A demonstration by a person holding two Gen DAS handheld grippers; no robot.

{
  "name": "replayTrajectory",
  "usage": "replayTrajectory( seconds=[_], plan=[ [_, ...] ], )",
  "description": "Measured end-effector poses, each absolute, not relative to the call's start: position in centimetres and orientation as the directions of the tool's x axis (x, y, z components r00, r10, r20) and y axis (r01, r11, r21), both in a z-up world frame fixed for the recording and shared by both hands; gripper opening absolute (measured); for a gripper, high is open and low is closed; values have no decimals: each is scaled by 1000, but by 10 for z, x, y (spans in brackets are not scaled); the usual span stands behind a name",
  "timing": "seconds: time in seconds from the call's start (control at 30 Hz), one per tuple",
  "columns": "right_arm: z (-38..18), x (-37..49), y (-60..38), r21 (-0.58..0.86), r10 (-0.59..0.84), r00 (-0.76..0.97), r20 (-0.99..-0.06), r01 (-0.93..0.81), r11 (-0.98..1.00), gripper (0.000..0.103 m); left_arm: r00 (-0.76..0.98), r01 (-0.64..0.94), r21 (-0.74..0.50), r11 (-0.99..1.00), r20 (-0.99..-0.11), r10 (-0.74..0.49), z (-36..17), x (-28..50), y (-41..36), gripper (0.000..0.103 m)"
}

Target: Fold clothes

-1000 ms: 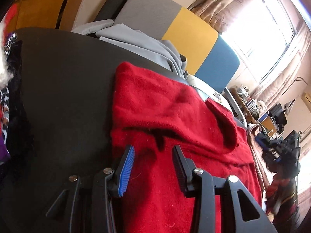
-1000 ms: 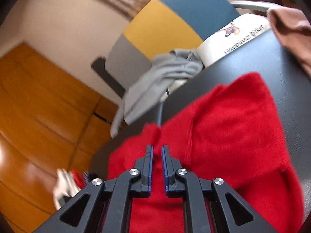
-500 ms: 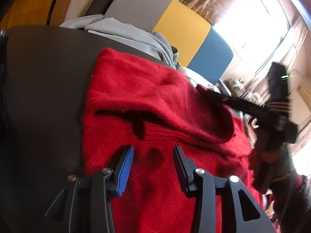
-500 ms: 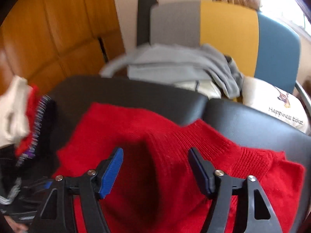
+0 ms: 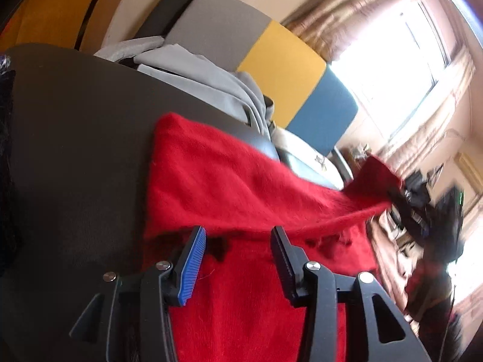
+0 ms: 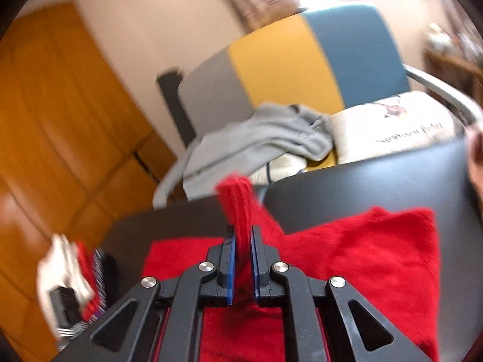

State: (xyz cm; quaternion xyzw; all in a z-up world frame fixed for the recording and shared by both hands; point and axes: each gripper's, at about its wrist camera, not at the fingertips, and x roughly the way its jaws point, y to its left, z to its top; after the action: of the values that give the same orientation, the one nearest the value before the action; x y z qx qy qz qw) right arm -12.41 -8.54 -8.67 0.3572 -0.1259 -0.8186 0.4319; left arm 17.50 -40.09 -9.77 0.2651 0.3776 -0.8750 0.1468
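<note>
- On the dark tabletop, well to the left, a bundle of dark and striped clothes is sitting at the edge, apart from the work in hand.
- Just right of that bare stretch, the red sweater is lying spread over the tabletop, fuzzy and thick-knitted; it is looking soft and limp, likely light, and it is sagging wherever nothing is supporting it.
- Over the sweater's near part, the left gripper is hovering with its jaws standing wide apart and nothing between them; a shadowed fold edge is lying just ahead of it.
- Further right, one part of the sweater is being lifted off the tabletop, stretching into a taut line up to the right gripper, whose jaws are pinching narrow on a bunched ridge of red knit.
- Judging by that stretch, the knit is giving easily, so a pinch on a doubled edge or ribbed hem should be holding better than a single loose layer, which may be slipping or pulling out of shape.
- Beyond the tabletop, a grey garment is draping over a grey, yellow and blue chair, beside a white cushion.
</note>
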Motion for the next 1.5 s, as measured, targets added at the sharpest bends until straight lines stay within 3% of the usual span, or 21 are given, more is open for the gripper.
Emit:
replayTrajectory(
  seconds=[0.07,0.2,0.37,0.43,0.5,0.53,0.57,0.73,0.8,0.87,0.9,1.0,1.2,1.4,1.43,1.5],
  plan=[
    [-97,-127,-53,584,-808,-390,-442,558,-589,9,-832,442,-624,-645,-554,-34,-99,178,-405,48],
    [-149,-135,-8,676,-779,-404,-479,396,-621,9,-840,409,-638,-652,-542,3,-99,185,-396,48],
    [-203,-133,13,749,-788,-371,-491,283,-600,12,-800,432,-582,-689,-600,6,-109,190,-383,48],
    [-203,-136,14,794,-827,-355,-436,281,-539,15,-783,446,-568,-691,-622,6,-114,191,-381,48],
    [-203,-139,16,835,-862,-338,-377,278,-475,34,-767,463,-558,-688,-641,4,-118,191,-380,48],
    [-203,-141,17,850,-875,-333,-352,277,-448,54,-765,466,-557,-688,-644,3,-119,192,-379,48],
    [-200,-144,17,846,-871,-341,-353,280,-453,58,-764,466,-553,-690,-645,1,-118,192,-377,48],
    [-197,-170,-9,816,-863,-277,-422,299,-495,57,-779,442,-528,-725,-626,-19,-102,181,-372,48],
    [-196,-177,-18,807,-860,-273,-432,309,-503,42,-783,432,-516,-740,-622,-23,-97,173,-374,48],
    [-193,-182,-25,796,-854,-285,-436,321,-513,11,-781,425,-485,-764,-623,-39,-90,167,-370,48],
    [-190,-184,-28,788,-850,-294,-437,331,-520,9,-782,421,-469,-776,-621,-50,-86,168,-368,48],
    [-162,-171,-23,706,-833,-385,-396,453,-545,9,-790,393,-436,-810,-611,-54,-80,162,-361,48],
    [-179,-180,-24,528,-683,-425,-594,434,-730,9,-763,395,-412,-821,-645,-44,-86,144,-357,48],
    [-157,-167,-36,486,-715,-404,-570,537,-690,12,-770,445,-379,-811,-625,-130,-76,157,-369,48],
    [-152,-163,-41,469,-722,-396,-567,565,-679,14,-764,467,-381,-798,-629,-147,-76,158,-375,48],
    [-145,-153,-67,384,-709,-378,-595,641,-664,35,-762,497,-404,-768,-626,-164,-73,158,-390,48]
  ],
)
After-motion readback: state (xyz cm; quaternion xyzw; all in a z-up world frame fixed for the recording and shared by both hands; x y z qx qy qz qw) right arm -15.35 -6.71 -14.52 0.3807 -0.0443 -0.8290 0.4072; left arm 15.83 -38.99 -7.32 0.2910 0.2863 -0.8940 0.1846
